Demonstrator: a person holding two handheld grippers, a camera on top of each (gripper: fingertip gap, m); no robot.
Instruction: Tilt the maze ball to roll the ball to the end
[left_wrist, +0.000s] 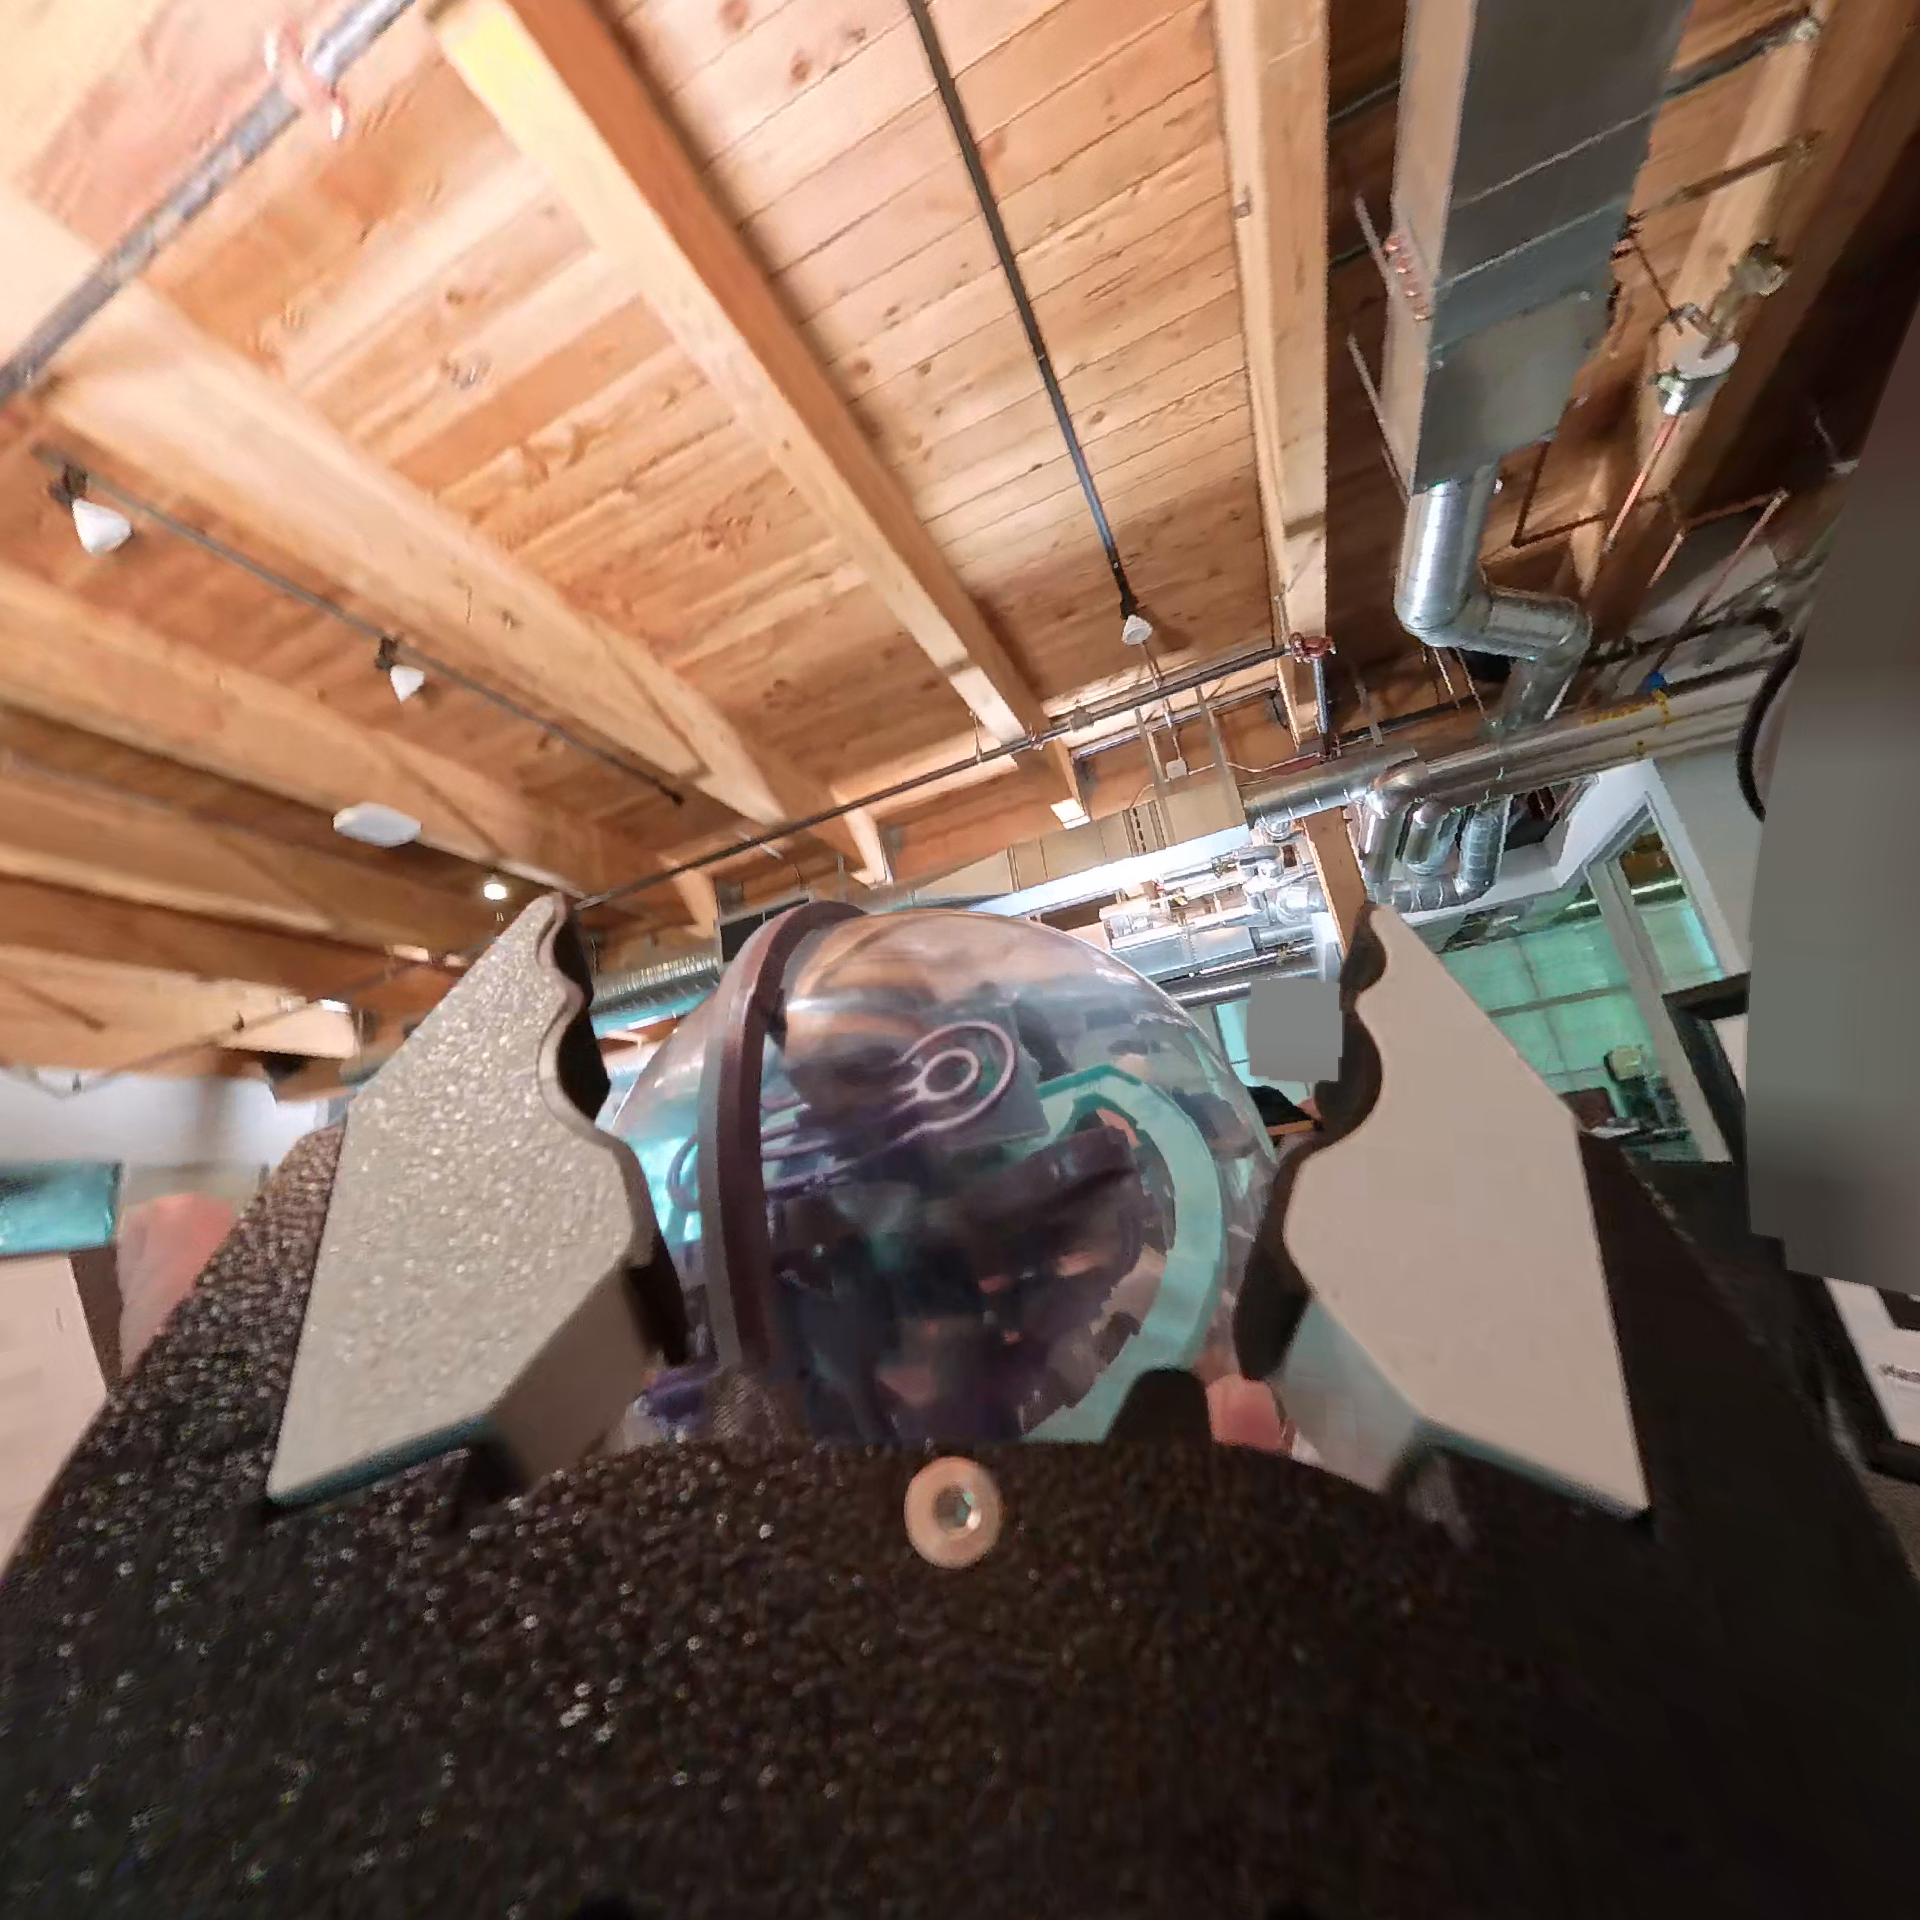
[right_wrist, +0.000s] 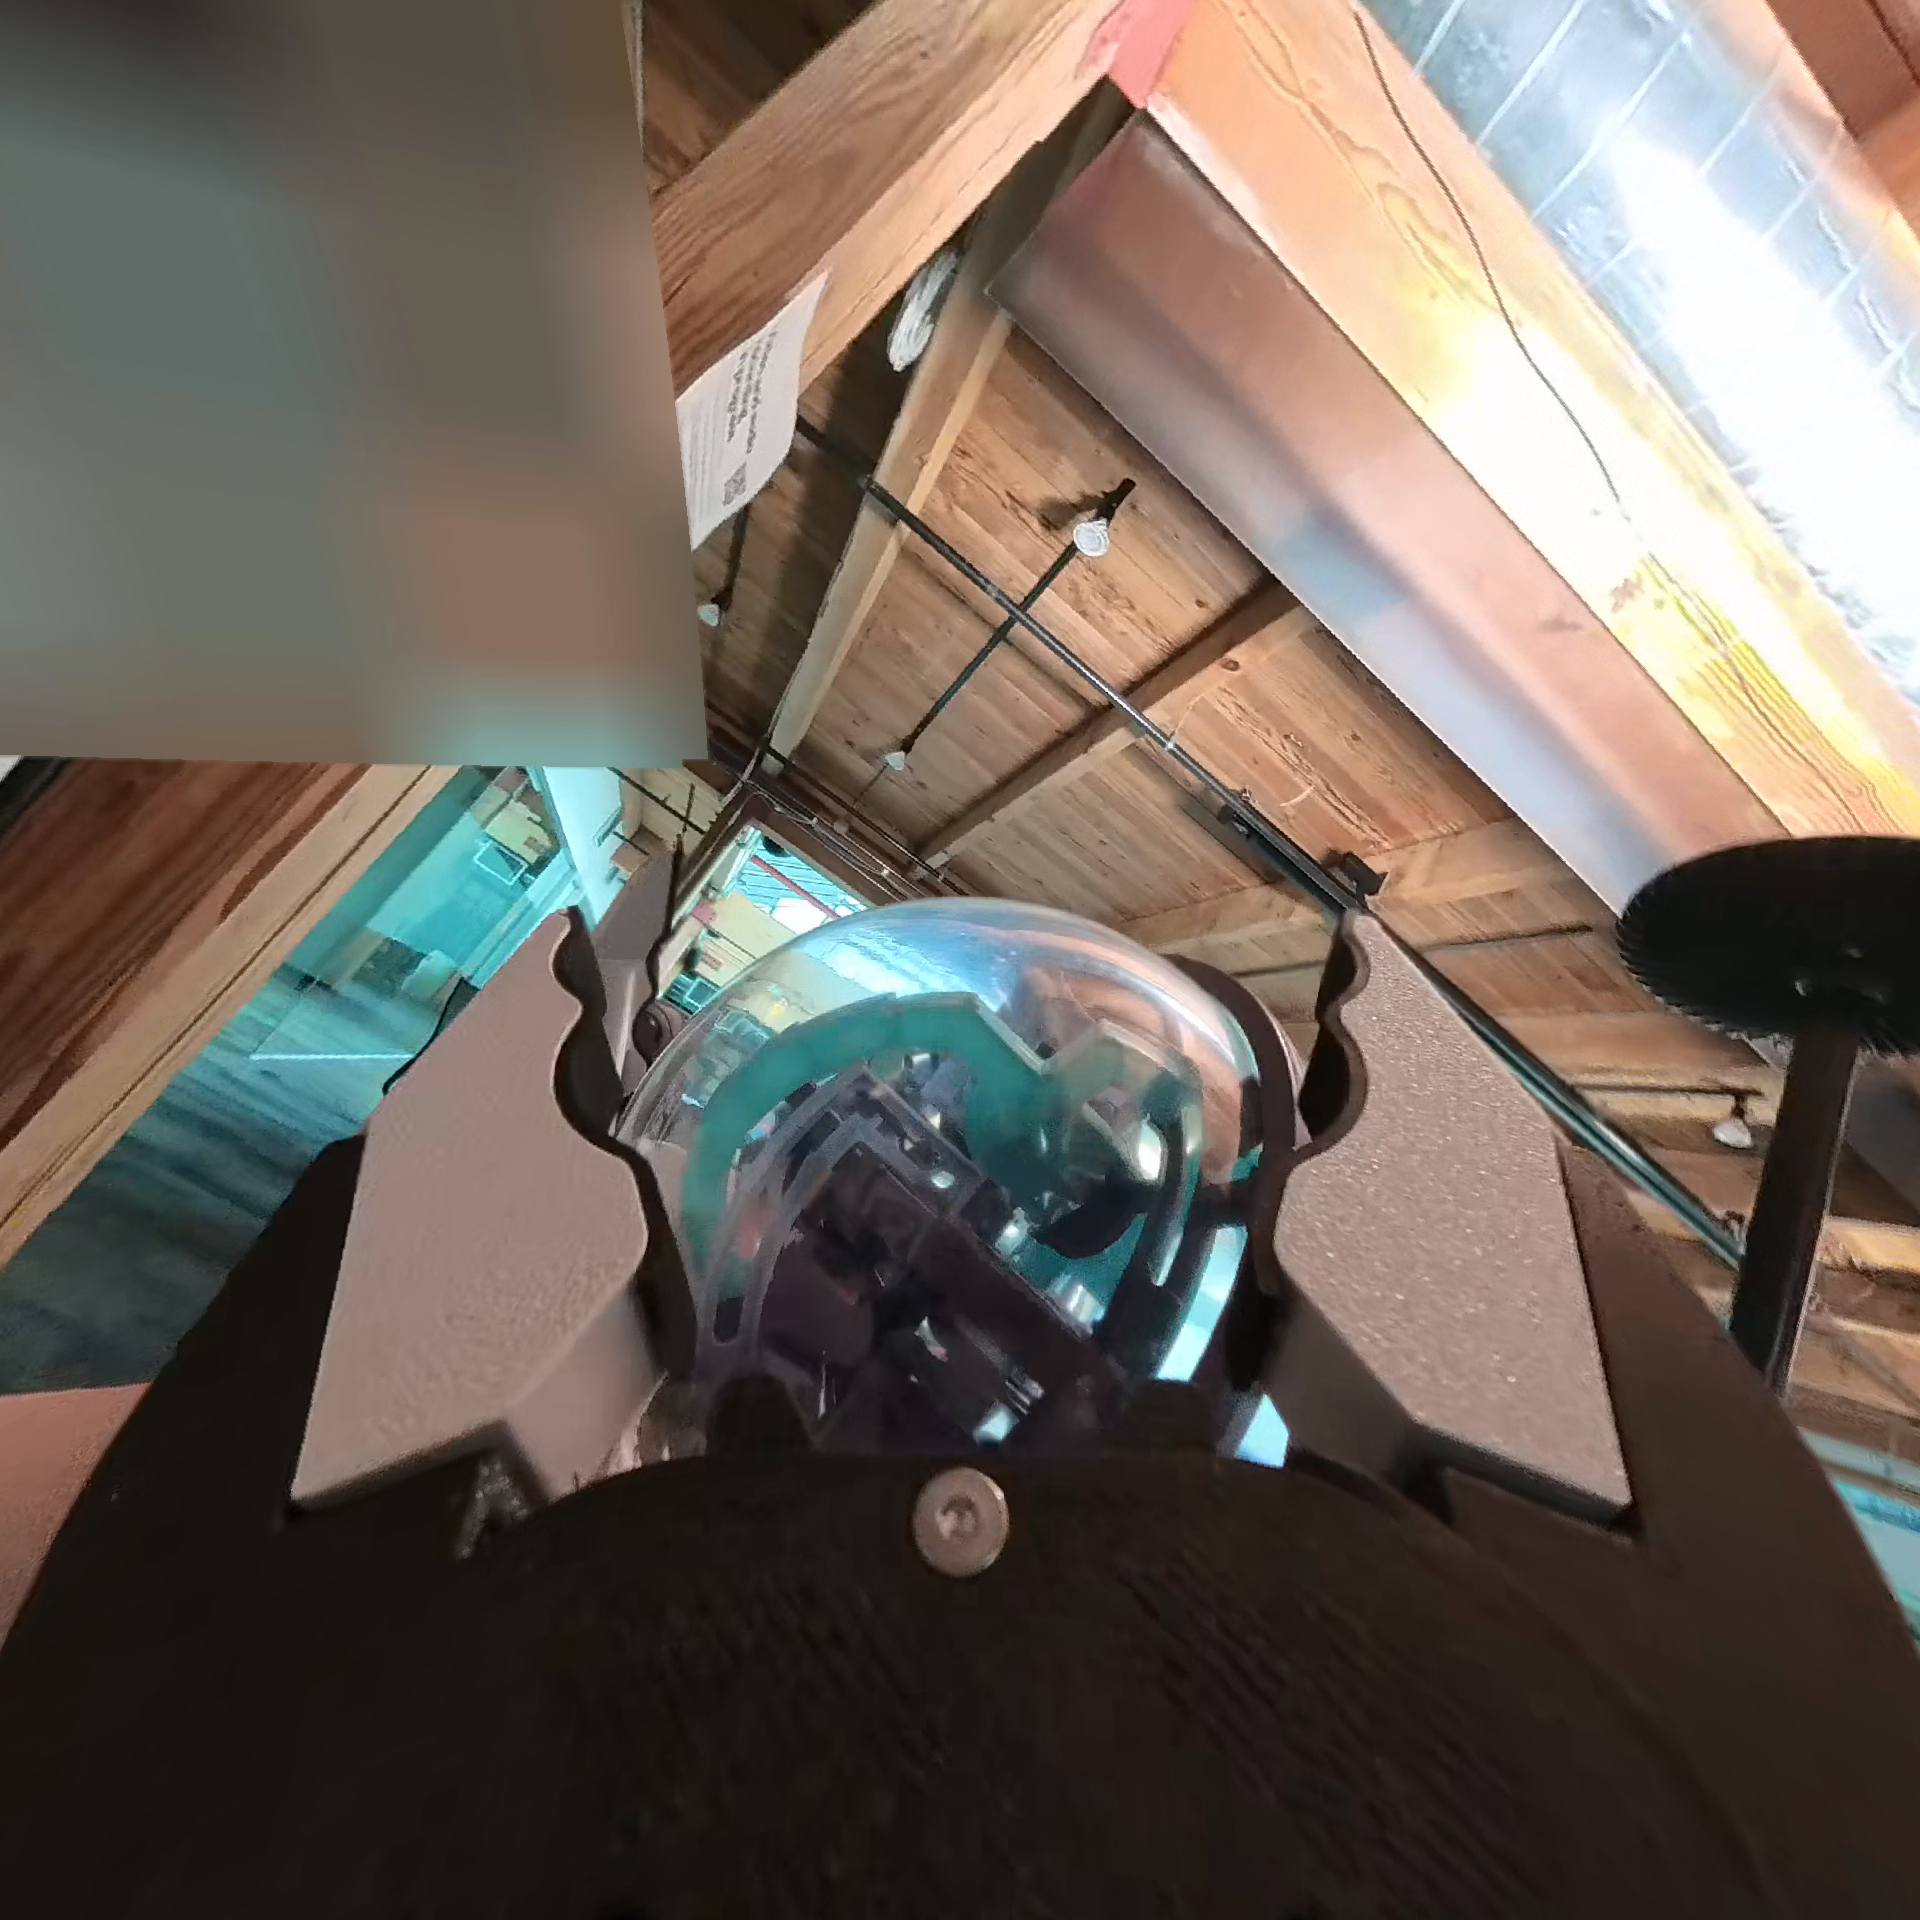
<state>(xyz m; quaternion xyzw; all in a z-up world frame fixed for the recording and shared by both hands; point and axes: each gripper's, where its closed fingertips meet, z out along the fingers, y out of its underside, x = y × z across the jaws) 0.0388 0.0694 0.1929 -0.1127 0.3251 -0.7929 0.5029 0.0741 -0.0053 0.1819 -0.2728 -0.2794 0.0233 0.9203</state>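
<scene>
The left tongs (left_wrist: 961, 935) cradle the clear maze ball (left_wrist: 935, 1174) between spread fingers, both pads against its sides. The right tongs (right_wrist: 956, 935) clasp the same ball (right_wrist: 935, 1143) from the other side, raised toward the wooden ceiling (left_wrist: 644, 436); no table shows. Tilt slowly with both wrists together, keeping pressure even so the sphere cannot slip.

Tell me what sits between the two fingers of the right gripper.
The clear maze ball fills the space between the right gripper's fingers, with its teal track and dark maze parts inside. The right wrist view shows it.
</scene>
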